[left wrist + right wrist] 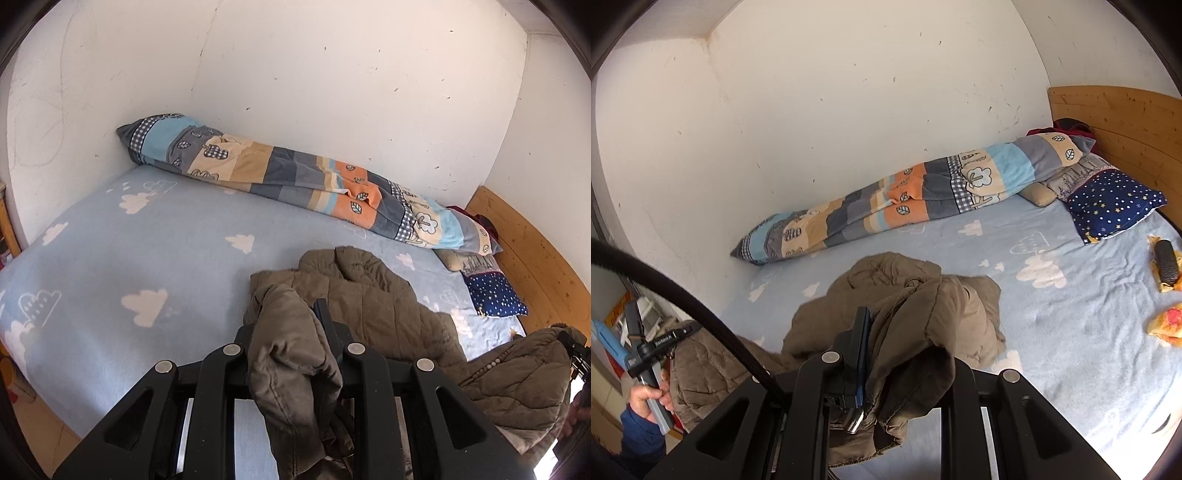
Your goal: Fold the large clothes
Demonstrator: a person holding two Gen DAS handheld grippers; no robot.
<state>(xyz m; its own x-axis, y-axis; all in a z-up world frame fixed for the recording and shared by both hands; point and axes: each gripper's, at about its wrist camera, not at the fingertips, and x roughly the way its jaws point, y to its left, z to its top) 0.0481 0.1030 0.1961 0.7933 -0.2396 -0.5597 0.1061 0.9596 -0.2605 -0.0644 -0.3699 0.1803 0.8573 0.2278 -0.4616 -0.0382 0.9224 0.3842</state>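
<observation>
One olive jacket (373, 295): left gripper (291, 332) and right gripper (905, 332) each clamp one fold; bulk lies beyond jaws on one bed (147, 240).

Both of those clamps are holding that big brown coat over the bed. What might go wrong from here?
The coat is thick and puffy, and the left gripper and right gripper each pinch only a bunched edge, so a corner may slip out. Most of it lies crumpled on the bed sheet, so the fold may come out crooked. Swinging it right could sweep the small dark case off the bed.
</observation>
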